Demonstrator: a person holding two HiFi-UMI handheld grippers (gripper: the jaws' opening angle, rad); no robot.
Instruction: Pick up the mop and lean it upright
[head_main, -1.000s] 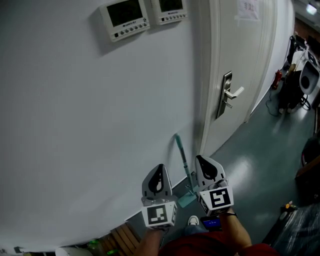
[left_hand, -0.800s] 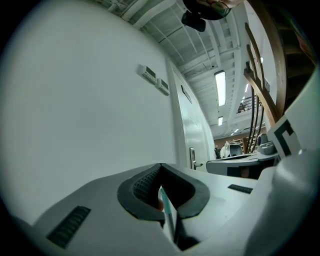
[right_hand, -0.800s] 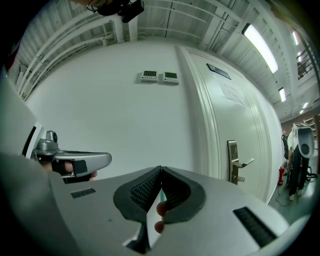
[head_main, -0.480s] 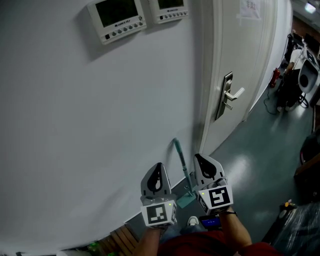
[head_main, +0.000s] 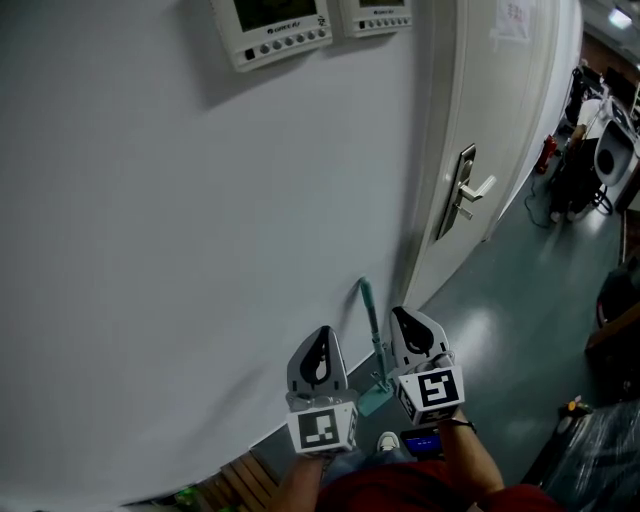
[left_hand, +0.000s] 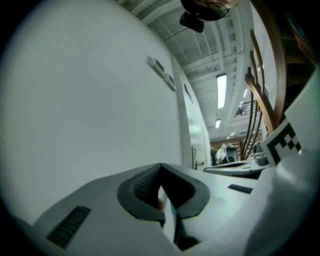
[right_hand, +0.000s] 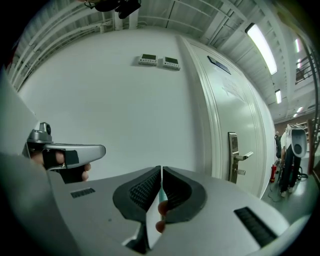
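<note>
A mop with a teal handle (head_main: 372, 325) leans upright against the white wall (head_main: 200, 250), its teal head (head_main: 373, 401) on the floor at the wall's foot. In the head view my left gripper (head_main: 320, 333) is just left of the handle and my right gripper (head_main: 404, 316) just right of it, both level and pointing at the wall. Neither touches the mop. The left gripper (left_hand: 160, 167) has its pads together with nothing between them. My right gripper (right_hand: 161, 170) is likewise shut and holds nothing. The mop cannot be made out in either gripper view.
A white door (head_main: 500, 120) with a metal lever handle (head_main: 470, 195) stands right of the mop. Two control panels (head_main: 275, 25) hang high on the wall. Wooden slats (head_main: 235, 480) lie low at the left, and equipment (head_main: 600, 160) stands far right on the grey floor.
The head view has swung slightly, so the panels and door sit further right. Both grippers stay shut on either side of the mop, which keeps leaning on the wall.
</note>
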